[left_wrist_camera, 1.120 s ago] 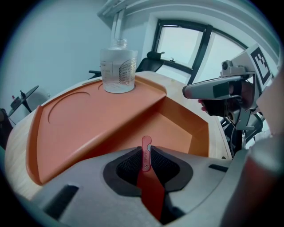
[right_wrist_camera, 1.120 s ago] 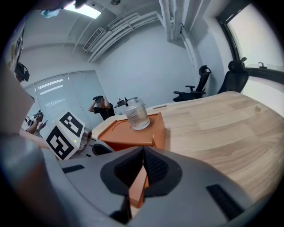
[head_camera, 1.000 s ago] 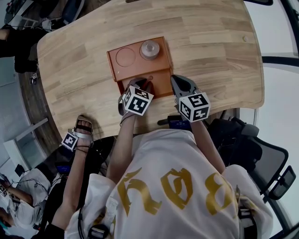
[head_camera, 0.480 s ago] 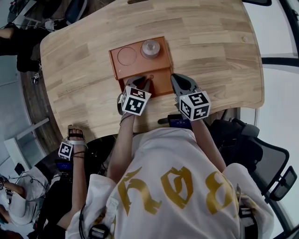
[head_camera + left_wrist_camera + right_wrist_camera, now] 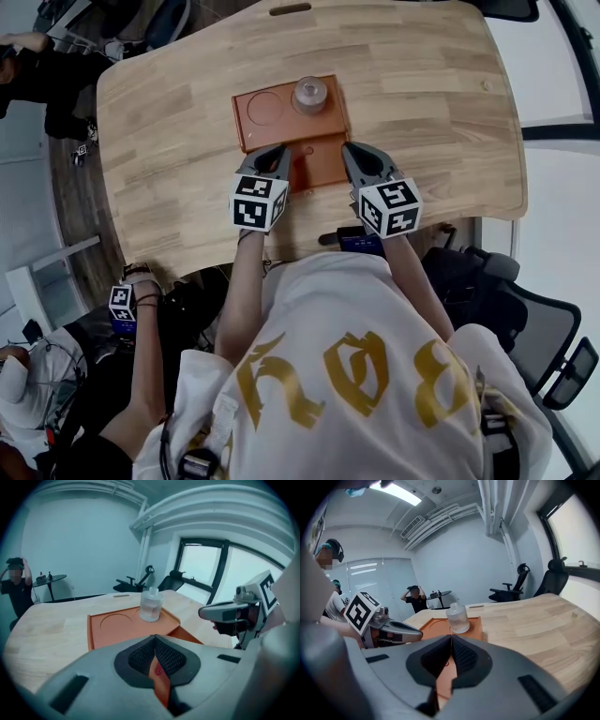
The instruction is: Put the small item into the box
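Clear bottle [image 5: 309, 95] on orange box [image 5: 325, 128], beyond left tool [image 5: 277, 152], right tool [image 5: 353, 150]

Bottle [image 5: 310, 94] blocks orange box [image 5: 281, 133] far-right; round recess [image 5: 265, 108] bare.

A wooden table [image 5: 422, 84] has a black office chair [image 5: 497, 291] beside it and a person [image 5: 415, 599] in black beyond.
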{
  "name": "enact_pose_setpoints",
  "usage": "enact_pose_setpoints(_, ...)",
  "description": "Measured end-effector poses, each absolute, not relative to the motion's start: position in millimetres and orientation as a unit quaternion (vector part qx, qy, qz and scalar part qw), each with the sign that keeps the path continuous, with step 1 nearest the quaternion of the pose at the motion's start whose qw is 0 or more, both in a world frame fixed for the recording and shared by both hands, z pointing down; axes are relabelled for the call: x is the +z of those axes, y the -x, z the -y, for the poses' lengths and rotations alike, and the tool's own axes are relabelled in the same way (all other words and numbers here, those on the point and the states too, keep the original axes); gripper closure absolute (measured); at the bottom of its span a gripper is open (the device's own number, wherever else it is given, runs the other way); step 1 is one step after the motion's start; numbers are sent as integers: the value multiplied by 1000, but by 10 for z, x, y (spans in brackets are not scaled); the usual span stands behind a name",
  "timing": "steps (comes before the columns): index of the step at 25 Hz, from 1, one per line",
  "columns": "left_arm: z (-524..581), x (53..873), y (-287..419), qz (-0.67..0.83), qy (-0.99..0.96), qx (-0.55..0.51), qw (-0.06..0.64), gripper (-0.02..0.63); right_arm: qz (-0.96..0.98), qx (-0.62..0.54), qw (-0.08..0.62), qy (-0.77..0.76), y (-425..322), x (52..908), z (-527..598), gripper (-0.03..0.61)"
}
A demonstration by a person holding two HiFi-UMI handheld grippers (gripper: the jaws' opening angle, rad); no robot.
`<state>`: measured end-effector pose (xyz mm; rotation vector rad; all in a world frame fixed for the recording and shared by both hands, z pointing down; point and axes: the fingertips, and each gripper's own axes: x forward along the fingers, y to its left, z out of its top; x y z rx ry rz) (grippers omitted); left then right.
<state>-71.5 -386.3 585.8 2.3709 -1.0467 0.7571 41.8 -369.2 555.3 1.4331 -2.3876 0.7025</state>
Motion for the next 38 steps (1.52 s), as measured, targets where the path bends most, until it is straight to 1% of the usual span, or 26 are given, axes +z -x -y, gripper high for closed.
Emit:
enact_pose_setpoints(5,3823,5425,823,400,-862,164,265,603,830,214,129,-498,-354,5323,3595,566)
enact_pose_setpoints(8,3842,5128,909,425,-864,131,236,603,833,194,123,-503,-350,5192,3575,566)
enact_pose_setpoints(10,3815,4967,967,440,-864,126,208,603,836,185,122,-502,-323,5117,3529,566)
enact_pose_setpoints(15,3650,4758,1002,460,-865,116,164,603,844,162,112,-499,-229,4924,3378,566)
enact_pose_setpoints(21,3476,4625,988,467,-868,105,136,603,842,137,95,-512,-297,4731,3237,566)
enact_pose_setpoints(30,3369,4558,1083,477,-863,110,125,603,849,131,88,-505,-240,4664,3128,566)
enact_pose_setpoints(38,3259,4637,1064,468,-866,116,133,603,838,134,86,-523,-313,4689,3035,566)
